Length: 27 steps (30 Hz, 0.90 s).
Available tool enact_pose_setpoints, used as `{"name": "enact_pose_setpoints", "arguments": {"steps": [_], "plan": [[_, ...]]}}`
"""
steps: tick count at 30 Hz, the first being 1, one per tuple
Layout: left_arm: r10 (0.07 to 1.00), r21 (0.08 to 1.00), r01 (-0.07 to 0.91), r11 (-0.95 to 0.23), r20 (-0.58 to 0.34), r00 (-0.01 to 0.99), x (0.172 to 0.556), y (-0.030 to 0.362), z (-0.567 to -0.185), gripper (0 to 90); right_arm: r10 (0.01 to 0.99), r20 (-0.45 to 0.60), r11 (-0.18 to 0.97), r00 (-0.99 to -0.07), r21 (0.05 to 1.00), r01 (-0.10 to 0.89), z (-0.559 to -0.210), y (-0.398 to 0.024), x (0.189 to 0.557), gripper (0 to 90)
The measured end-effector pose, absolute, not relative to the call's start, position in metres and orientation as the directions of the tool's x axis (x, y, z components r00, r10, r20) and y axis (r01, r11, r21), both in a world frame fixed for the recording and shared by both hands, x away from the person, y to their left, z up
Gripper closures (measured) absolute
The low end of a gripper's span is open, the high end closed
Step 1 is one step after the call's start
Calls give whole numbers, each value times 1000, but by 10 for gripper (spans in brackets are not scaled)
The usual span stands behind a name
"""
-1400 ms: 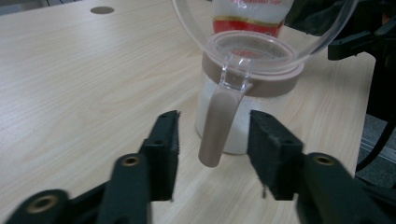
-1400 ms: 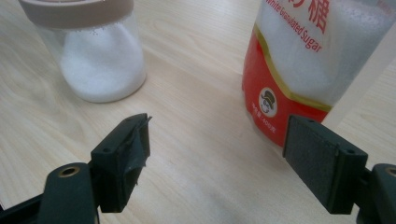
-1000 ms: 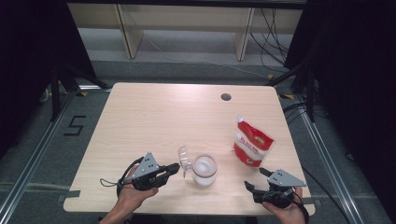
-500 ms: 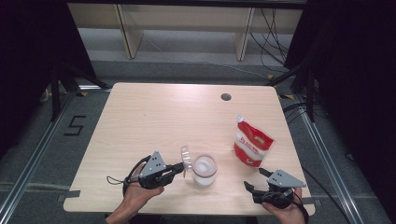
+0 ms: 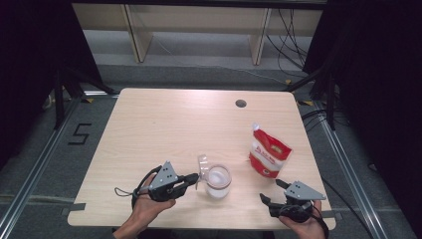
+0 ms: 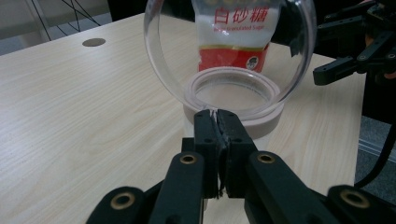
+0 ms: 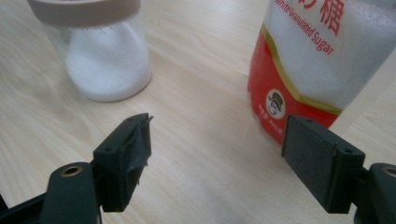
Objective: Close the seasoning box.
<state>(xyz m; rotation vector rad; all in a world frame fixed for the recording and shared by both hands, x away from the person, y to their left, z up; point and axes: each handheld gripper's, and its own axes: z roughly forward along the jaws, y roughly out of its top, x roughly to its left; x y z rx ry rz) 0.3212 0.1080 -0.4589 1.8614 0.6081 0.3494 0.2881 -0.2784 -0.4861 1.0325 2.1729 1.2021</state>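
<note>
Your left gripper (image 6: pixel 218 122) is clamped on the edge of the jar's clear lid (image 6: pixel 229 51), which stands raised over the one jar (image 5: pixel 218 182) near the table's (image 5: pixel 164 124) front edge. Your right gripper (image 7: pixel 217 154) has jaws wide apart, holding nothing, at the front right corner. One sugar bag (image 5: pixel 267 153) stands toward the right edge.

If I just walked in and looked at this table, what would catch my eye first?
Probably the red and white sugar bag standing near the table's right edge. Next, near the front edge, the clear jar part full of white sugar, its round clear lid tipped up. The left gripper is pinched shut on that lid's edge, while the right gripper waits open beside the bag.
</note>
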Motion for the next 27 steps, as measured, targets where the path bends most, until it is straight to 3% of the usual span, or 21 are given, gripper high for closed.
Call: {"name": "enact_pose_setpoints", "arguments": {"steps": [12, 27], "plan": [[547, 935, 208, -288, -18, 837, 320, 100, -452, 844, 783, -40, 348, -621, 855, 384, -487, -279, 288, 248], [524, 937, 215, -274, -42, 850, 313, 107, -440, 717, 778, -46, 355, -627, 855, 378, -487, -279, 289, 248]]}}
